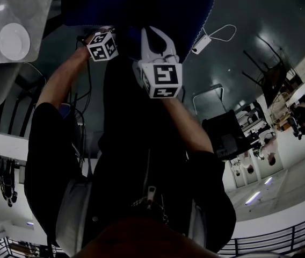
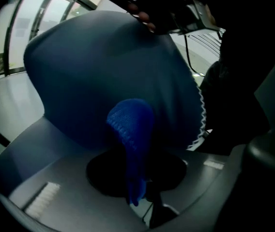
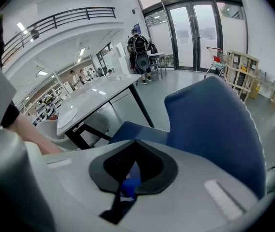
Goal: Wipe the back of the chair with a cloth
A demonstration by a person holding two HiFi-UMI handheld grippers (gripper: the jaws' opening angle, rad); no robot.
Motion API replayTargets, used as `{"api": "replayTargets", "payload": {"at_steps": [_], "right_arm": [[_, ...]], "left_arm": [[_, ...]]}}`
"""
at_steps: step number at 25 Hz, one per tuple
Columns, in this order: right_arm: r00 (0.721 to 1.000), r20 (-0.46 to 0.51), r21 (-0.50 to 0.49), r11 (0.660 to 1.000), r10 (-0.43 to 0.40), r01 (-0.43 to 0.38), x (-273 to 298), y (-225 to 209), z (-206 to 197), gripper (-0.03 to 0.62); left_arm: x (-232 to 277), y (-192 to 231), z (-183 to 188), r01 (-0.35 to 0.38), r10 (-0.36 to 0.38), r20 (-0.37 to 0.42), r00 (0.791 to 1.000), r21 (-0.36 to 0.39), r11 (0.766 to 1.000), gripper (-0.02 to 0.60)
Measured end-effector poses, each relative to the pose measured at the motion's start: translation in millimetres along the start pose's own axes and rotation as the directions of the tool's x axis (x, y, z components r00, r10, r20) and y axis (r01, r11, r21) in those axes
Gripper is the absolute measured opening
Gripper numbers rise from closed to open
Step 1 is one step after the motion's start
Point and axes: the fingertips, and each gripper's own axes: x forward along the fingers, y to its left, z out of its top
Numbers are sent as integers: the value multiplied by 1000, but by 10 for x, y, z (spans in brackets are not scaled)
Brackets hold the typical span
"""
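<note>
Cloth (image 2: 129, 129) in grip of left claw (image 2: 137, 178) against chair back (image 2: 103, 71); right claw (image 3: 131, 172) closed

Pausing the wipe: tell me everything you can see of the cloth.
The cloth is bright blue with a knitted-looking, ribbed texture. It is bunched into a narrow wad and clamped between the left gripper's jaws, its lower end running down into their gap. Its rounded top stands against the dark blue chair back, apparently touching it.
</note>
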Motion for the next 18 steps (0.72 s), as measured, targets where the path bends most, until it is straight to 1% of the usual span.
{"api": "replayTargets", "payload": {"at_steps": [2,3,4,6,8,11,13,14,15,16,17,18], "right_arm": [[1000,12,10,1000,3,-3,10,26,40,3],[1000,17,17,1000,3,-3,10,30,65,3],[1000,19,22,1000,2,-2,1,26,86,3],[1000,22,26,1000,-6,5,-38,1,115,3],[1000,28,33,999,-12,11,-62,-17,144,3],[1000,29,54,999,-5,3,-57,-20,146,3],[1000,27,76,997,4,-7,-70,-44,134,3],[1000,29,84,996,3,-6,-79,-69,136,3],[999,32,86,996,-2,-1,-79,-91,139,3],[999,35,87,996,-8,5,-69,-101,137,3],[999,36,91,996,-11,8,-51,-96,129,3],[999,36,100,995,-11,7,-31,-86,119,3]], "left_arm": [[-102,383,45,-110,111,29,993,-50,993,91],[-156,617,95,-173,176,44,983,-79,982,91],[-205,862,169,-234,243,65,968,-123,964,91],[-282,1325,359,-331,365,114,924,-240,913,92],[-354,1741,524,-396,463,148,874,-333,856,92],[-500,2293,711,-444,571,177,802,-464,767,92],[-560,2602,765,-450,627,179,758,-553,701,92],[-557,2749,777,-450,649,178,739,-587,673,92],[-539,2886,780,-448,666,178,725,-612,652,92],[-513,2998,761,-449,675,175,716,-625,638,92],[-483,3076,724,-451,678,168,716,-630,632,92],[-450,3125,688,-448,674,161,721,-633,632,92]]}}
